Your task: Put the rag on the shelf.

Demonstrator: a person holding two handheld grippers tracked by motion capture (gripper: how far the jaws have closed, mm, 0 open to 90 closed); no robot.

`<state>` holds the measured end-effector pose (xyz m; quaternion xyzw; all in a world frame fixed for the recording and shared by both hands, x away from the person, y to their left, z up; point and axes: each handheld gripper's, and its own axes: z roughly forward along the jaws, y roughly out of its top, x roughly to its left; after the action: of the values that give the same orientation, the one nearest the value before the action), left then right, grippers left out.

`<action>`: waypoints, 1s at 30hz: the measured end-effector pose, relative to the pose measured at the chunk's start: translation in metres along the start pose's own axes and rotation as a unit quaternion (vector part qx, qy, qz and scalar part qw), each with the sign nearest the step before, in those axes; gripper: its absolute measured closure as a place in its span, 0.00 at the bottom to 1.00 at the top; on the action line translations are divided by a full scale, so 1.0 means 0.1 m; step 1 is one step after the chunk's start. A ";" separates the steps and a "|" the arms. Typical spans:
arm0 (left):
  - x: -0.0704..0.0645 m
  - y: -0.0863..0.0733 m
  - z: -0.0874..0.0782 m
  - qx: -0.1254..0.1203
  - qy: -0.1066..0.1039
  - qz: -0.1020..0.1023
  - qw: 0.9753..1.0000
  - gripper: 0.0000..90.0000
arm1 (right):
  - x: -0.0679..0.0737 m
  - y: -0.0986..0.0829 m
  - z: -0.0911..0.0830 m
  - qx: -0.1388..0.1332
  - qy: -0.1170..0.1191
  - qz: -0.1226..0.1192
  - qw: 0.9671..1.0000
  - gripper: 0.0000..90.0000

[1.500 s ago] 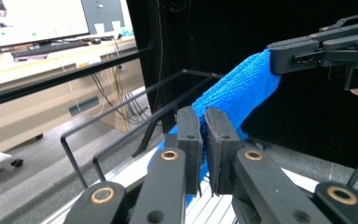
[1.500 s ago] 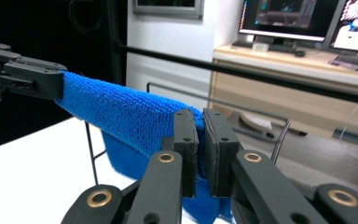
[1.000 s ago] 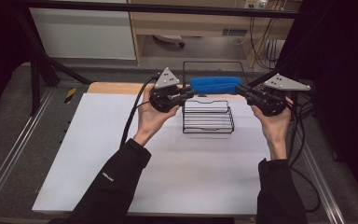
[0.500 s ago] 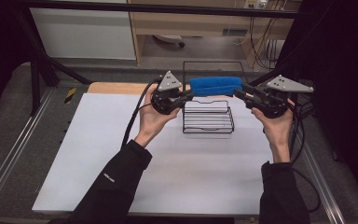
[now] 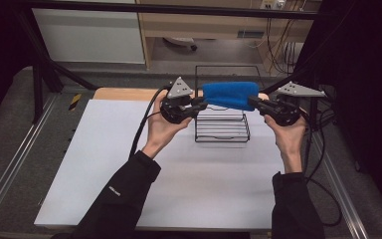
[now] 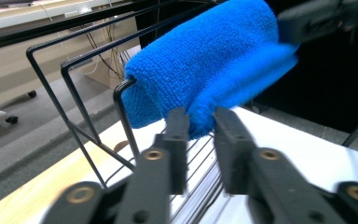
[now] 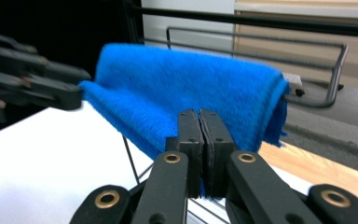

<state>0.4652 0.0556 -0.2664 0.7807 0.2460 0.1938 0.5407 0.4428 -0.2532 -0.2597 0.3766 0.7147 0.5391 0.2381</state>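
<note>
Rack: we have the blue towel (image 5: 230, 95) draped over the wire rack's (image 5: 222, 130) top bar.
Change: the towel sits slightly lower than a second ago.
Left gripper (image 6: 200, 128): jaws parted, letting its corner go.
Right gripper (image 7: 200, 122): still pinching the hem.

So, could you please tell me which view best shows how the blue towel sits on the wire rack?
The left gripper view: the blue towel is draped over the wire rack's top bar, close up. The high view shows towel and rack whole but small. The right gripper view shows the towel's other end, with rack bars behind.
</note>
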 end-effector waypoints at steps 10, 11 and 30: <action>-0.03 0.16 -0.09 -0.010 -0.018 -0.012 1.000 0.82 | -0.02 -0.12 0.06 0.012 -0.004 -0.004 1.000 0.97; -0.05 0.17 -0.06 -0.003 -0.018 -0.008 1.000 0.85 | -0.02 -0.12 0.06 0.012 -0.004 -0.003 1.000 0.97; -0.05 0.02 0.21 0.049 -0.006 -0.009 0.999 0.95 | -0.01 -0.18 0.04 0.009 -0.008 -0.005 1.000 0.95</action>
<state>0.4731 0.0361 -0.2718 0.8052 0.2588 0.1726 0.5049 0.4412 -0.2541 -0.2781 0.3795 0.7197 0.5282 0.2428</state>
